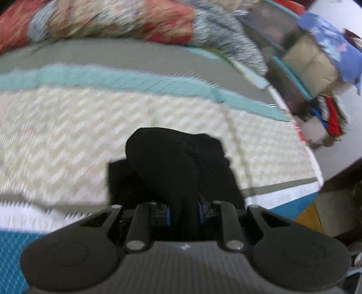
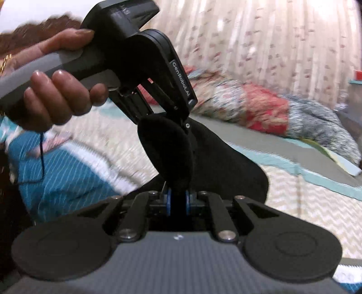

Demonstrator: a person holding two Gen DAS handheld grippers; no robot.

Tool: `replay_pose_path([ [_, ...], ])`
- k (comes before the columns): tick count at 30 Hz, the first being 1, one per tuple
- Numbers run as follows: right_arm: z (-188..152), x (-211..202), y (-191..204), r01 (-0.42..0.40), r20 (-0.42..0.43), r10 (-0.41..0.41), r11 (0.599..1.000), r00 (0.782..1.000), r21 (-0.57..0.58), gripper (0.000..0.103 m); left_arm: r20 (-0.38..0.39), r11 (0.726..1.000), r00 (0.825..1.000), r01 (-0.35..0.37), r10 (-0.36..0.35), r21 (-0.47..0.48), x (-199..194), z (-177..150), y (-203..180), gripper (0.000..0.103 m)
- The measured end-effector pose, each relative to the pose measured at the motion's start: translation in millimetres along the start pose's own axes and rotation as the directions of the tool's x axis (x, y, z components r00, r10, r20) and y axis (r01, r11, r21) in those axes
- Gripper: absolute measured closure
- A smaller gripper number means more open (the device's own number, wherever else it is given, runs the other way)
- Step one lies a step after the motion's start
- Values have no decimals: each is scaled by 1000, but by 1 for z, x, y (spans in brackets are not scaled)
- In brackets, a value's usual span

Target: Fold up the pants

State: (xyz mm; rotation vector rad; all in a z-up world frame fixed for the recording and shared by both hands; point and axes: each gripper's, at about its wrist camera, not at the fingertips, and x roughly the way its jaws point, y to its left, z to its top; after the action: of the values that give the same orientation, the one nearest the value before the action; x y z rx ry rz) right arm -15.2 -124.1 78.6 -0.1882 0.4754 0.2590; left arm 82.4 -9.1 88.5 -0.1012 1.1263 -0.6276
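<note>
Nearest the left wrist lens, the left gripper (image 1: pixel 183 203) has its jaws drawn almost together on a bunched fold of the black pants (image 1: pixel 172 167); the cloth covers both fingertips, so only the blue-edged finger bases show. Beyond it, toward twelve o'clock, the pants hang over a cream zigzag bedspread (image 1: pixel 67 126), blurred throughout. A teal border stripe (image 1: pixel 135 80) and a grey band follow, then a red floral quilt (image 1: pixel 108 20) cut off by the top edge. At two o'clock a cardboard box (image 1: pixel 312 65) sits under a blue cloth, hard to make out.

From the right wrist camera, the right gripper (image 2: pixel 178 201) is likewise nearly closed on black fabric, which hides its tips. At twelve o'clock the pants rise taut to the other gripper, gripped by the person's hand (image 2: pixel 56 99); their lower right spreads at three o'clock over the bedspread. Farther off lie the quilt and a patterned curtain (image 2: pixel 260 40), smeared. A teal striped cloth (image 2: pixel 67 171) at nine o'clock is partly hidden.
</note>
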Motion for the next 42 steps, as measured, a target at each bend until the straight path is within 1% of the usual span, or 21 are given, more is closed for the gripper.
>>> replay_pose_path([
  [1, -2, 5, 6, -12, -23, 12, 1000, 1000, -22, 88, -9, 1000, 1000, -8, 8, -15, 6, -5, 9, 83],
  [2, -6, 11, 10, -32, -58, 29, 999, 998, -44, 84, -21, 999, 1000, -18, 17, -33, 14, -11, 18, 82],
  [4, -13, 14, 18, -66, -115, 58, 996, 992, -68, 77, -50, 998, 997, -57, 55, -41, 34, -22, 28, 69],
  [5, -15, 15, 20, -82, -138, 70, 993, 988, -83, 71, -58, 996, 996, -75, 73, -39, 42, -26, 31, 65],
  [6, -16, 13, 20, -96, -146, 82, 991, 986, -92, 63, -58, 995, 994, -91, 89, -39, 49, -30, 33, 57],
  [7, -15, 10, 22, -110, -144, 96, 990, 985, -92, 60, -48, 994, 994, -101, 100, -39, 50, -33, 35, 50],
  [8, -14, 4, 19, -137, -137, 127, 988, 982, -71, 56, -35, 993, 993, -112, 111, -39, 50, -35, 36, 47],
  [10, -11, -6, 5, -207, -119, 207, 978, 971, 12, 55, -11, 993, 993, -117, 117, -35, 44, -37, 36, 44],
  [12, -10, -15, -17, -273, -91, 288, 950, 953, 153, 55, 9, 992, 992, -126, 126, -27, 36, -41, 33, 41],
  [16, -12, -23, -41, -280, -37, 315, 885, 948, 373, 56, 53, 986, 986, -159, 157, 43, 16, -58, 24, 31],
  [18, -13, -17, -53, -276, -21, 324, 837, 946, 472, 64, 64, 980, 981, -188, 184, 71, 10, -68, 20, 31],
  [19, -15, -15, -54, -276, -20, 331, 817, 943, 506, 66, 70, 976, 978, -203, 197, 81, 8, -71, 17, 30],
  [20, -16, -11, -54, -271, -26, 335, 804, 942, 530, 68, 77, 971, 974, -220, 213, 89, 7, -74, 16, 30],
  [21, -18, -8, -50, -256, -45, 331, 803, 942, 538, 69, 85, 965, 968, -244, 236, 99, 6, -78, 13, 29],
  [24, -24, 2, -32, -217, -121, 322, 829, 939, 516, 71, 96, 945, 951, -304, 294, 123, 9, -85, 9, 26],
  [26, -27, 5, -26, -205, -138, 313, 838, 940, 507, 71, 94, 928, 936, -350, 340, 127, 16, -89, 8, 24],
  [28, -24, 4, -22, -196, -142, 303, 843, 942, 501, 71, 95, 919, 925, -376, 367, 116, 18, -89, 6, 23],
  [31, -17, 12, -35, -183, -137, 286, 846, 948, 501, 71, 97, 909, 913, -404, 396, 97, 16, -87, 1, 22],
  [34, -15, -2, -42, -157, -115, 250, 843, 961, 515, 70, 102, 897, 899, -435, 426, 85, 12, -88, -5, 23],
  [36, -18, -10, -47, -132, -107, 219, 841, 970, 525, 66, 110, 890, 891, -449, 440, 79, 10, -90, -9, 23],
  [42, -25, -21, -55, -65, -99, 148, 815, 984, 576, 57, 113, 890, 886, -456, 450, 32, 2, -95, -10, 23],
])
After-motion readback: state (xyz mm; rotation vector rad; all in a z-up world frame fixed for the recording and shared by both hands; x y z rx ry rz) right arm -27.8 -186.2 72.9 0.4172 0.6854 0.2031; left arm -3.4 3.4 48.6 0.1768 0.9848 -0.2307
